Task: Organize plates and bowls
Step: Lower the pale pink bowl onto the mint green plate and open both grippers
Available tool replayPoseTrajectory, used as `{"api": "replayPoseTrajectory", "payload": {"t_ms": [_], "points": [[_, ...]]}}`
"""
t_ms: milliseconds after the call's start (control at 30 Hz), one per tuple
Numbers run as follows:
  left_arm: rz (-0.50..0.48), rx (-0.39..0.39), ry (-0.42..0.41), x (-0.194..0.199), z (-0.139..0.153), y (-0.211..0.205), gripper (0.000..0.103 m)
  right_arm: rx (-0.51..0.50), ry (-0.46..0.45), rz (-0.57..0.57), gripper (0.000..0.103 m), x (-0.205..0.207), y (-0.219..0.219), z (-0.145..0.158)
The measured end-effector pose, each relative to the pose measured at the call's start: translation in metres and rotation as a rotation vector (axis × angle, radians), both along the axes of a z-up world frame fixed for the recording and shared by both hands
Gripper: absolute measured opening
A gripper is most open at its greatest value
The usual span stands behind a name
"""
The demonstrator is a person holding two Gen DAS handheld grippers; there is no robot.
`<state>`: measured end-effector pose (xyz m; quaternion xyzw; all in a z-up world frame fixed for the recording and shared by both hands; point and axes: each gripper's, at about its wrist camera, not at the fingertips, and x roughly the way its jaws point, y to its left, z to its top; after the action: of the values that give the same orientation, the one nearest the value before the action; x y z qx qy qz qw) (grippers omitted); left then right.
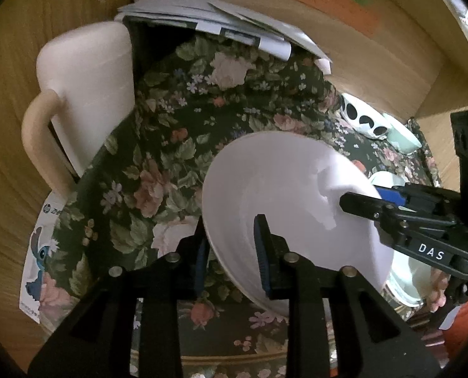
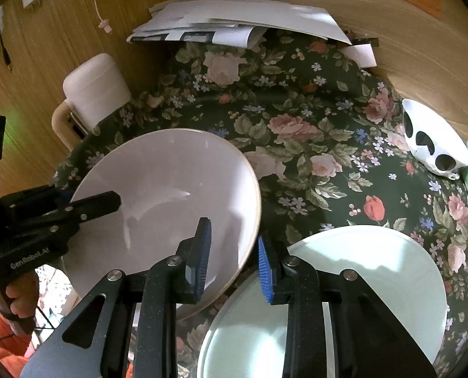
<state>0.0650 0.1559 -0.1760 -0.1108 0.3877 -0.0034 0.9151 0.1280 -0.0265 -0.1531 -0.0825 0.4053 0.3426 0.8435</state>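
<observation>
Gripping opposite rims, the white bowl (image 1: 284, 195) is clamped by left claw (image 1: 231, 252) and right claw (image 2: 234, 258), tilted above the floral bench (image 2: 297, 119). Probably slick, breakable ceramic, so rims are best pinched.

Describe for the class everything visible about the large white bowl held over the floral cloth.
The white bowl looks like glossy ceramic, round, deep and empty, with a thin darker rim. It sits tilted above the floral tablecloth. The left tongs and right tongs each straddle its rim on opposite sides.
</observation>
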Motion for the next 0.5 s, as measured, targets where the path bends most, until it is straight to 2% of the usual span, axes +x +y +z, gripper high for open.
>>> {"api": "replayPoseTrajectory", "payload": {"t_ms": [67,133,300,400,500], "points": [[0.012,0.006,-0.014,-0.001,0.005,0.001,0.03,0.014,-0.006,-0.003,0.027,-0.001,-0.003,0.003],[0.02,0.011,-0.035,-0.004,0.012,0.001,0.039,0.03,-0.024,-0.005,0.027,-0.004,-0.008,0.009],[0.014,0.039,-0.106,-0.011,0.036,-0.008,0.054,0.063,-0.096,-0.029,0.043,-0.01,-0.024,0.029],[0.008,0.049,-0.151,-0.015,0.05,-0.015,0.065,0.073,-0.148,-0.06,0.044,-0.011,-0.039,0.041],[-0.003,0.063,-0.189,-0.014,0.062,-0.025,0.068,0.086,-0.173,-0.098,0.045,-0.007,-0.057,0.049]]}}
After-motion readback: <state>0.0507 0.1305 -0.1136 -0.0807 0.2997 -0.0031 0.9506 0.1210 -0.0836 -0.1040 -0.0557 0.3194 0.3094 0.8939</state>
